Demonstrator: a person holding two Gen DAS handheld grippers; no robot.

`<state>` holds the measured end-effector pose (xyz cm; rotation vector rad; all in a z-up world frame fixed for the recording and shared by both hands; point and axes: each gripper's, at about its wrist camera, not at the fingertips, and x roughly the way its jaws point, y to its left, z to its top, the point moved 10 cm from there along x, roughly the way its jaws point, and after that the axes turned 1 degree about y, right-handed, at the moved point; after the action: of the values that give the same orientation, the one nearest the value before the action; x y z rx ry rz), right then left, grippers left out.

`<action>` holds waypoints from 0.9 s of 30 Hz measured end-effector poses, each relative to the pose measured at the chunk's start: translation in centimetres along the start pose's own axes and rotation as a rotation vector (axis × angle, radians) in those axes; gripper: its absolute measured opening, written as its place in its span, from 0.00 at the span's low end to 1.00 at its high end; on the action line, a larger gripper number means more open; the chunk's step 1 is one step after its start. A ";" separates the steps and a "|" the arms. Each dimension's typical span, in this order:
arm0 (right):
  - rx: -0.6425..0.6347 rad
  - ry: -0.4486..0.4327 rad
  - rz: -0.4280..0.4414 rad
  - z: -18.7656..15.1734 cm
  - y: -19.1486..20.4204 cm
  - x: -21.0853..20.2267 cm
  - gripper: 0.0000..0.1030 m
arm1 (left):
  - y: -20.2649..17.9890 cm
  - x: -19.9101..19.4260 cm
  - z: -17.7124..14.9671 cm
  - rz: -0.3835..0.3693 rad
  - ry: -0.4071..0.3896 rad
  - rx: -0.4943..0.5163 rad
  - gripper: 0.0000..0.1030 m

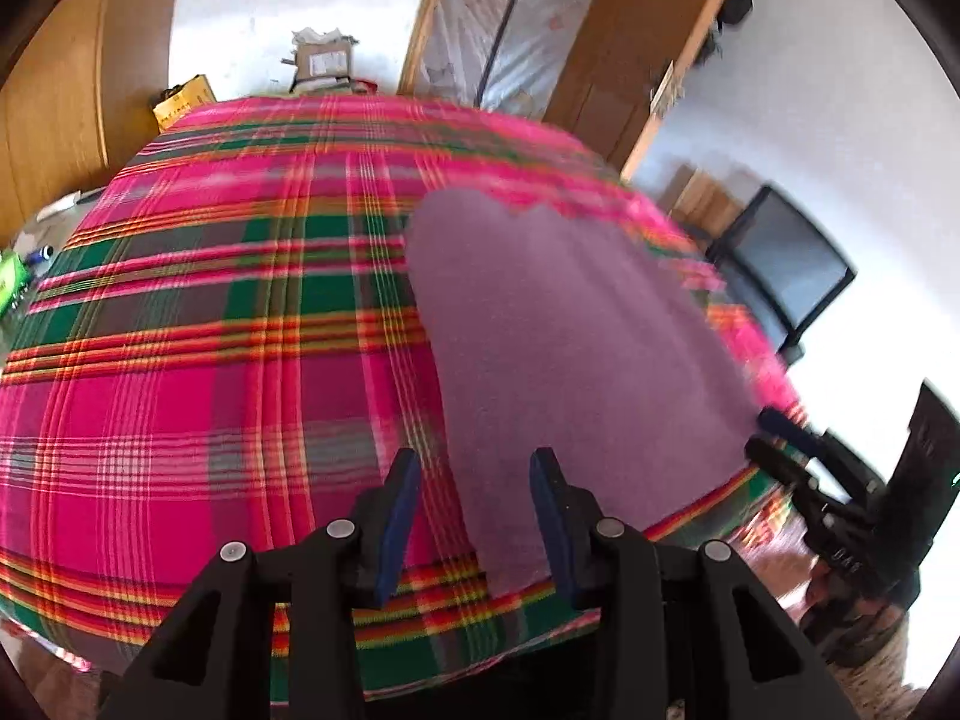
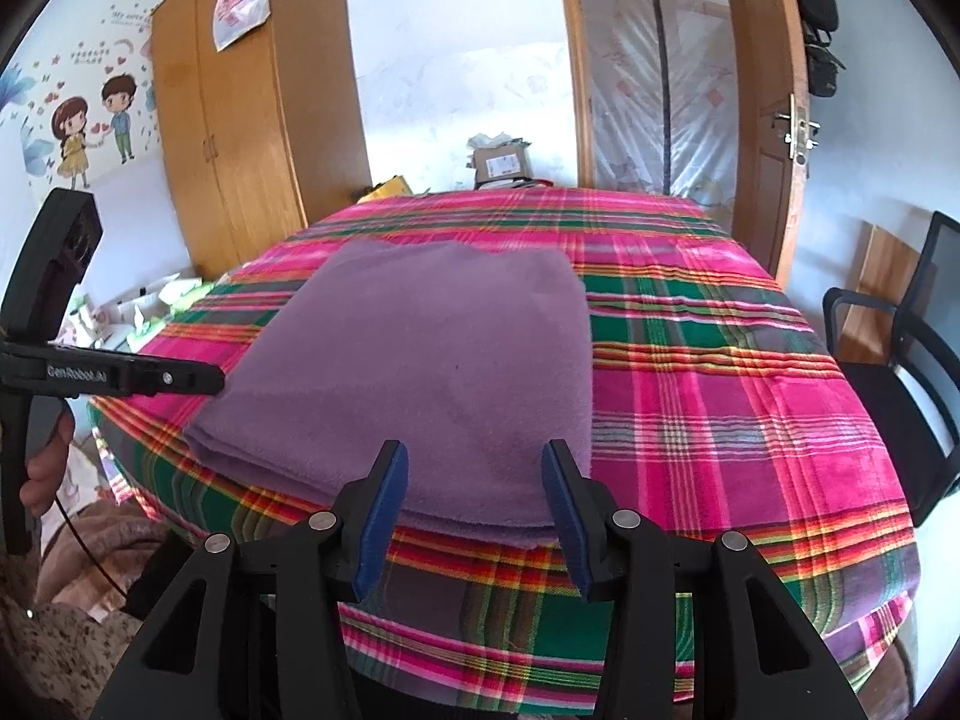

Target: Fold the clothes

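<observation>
Your purple cloth [image 2: 432, 360] lies folded on the plaid bed [image 2: 720, 396] near its front edge. Both your left gripper [image 1: 474, 516] and right gripper [image 2: 474, 510] hover with jaws spread, empty. A wardrobe [image 2: 252, 138] and chair [image 2: 900, 372] flank the bed.

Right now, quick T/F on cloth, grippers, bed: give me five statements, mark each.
1. The purple cloth lies folded on the plaid bedspread. True.
2. The right gripper is clamped on the cloth. False: its pads stand apart above the cloth's near edge, nothing pinched.
3. The left gripper is open. True.
4. The cloth hangs over the bed's edge to the floor. False: it lies wholly on top of the bedspread.
5. The bedspread is plain white. False: it is pink, green and grey plaid.
</observation>
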<state>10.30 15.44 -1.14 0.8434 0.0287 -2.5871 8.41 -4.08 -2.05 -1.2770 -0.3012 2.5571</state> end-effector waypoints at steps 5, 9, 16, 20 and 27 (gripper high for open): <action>0.041 -0.025 0.005 1.2 -0.9 -0.5 0.48 | 0.8 0.4 0.7 -0.042 0.028 -0.032 0.37; 0.086 -0.031 0.014 2.3 -2.5 -0.1 0.50 | 1.2 1.6 0.8 -0.134 0.102 -0.086 0.37; 0.163 0.010 0.040 3.0 -4.6 1.9 0.51 | 2.8 2.6 2.5 -0.180 0.088 -0.160 0.40; 0.231 0.043 0.121 3.2 -5.2 3.3 0.51 | 3.1 4.2 2.3 -0.220 0.180 -0.205 0.44; 0.328 0.096 0.220 3.2 -6.3 5.4 0.51 | 3.0 5.5 2.6 -0.259 0.213 -0.224 0.47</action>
<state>2.01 18.68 -2.27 1.0211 -0.4467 -2.3750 2.69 -5.31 -5.54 -1.4666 -0.6750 2.1972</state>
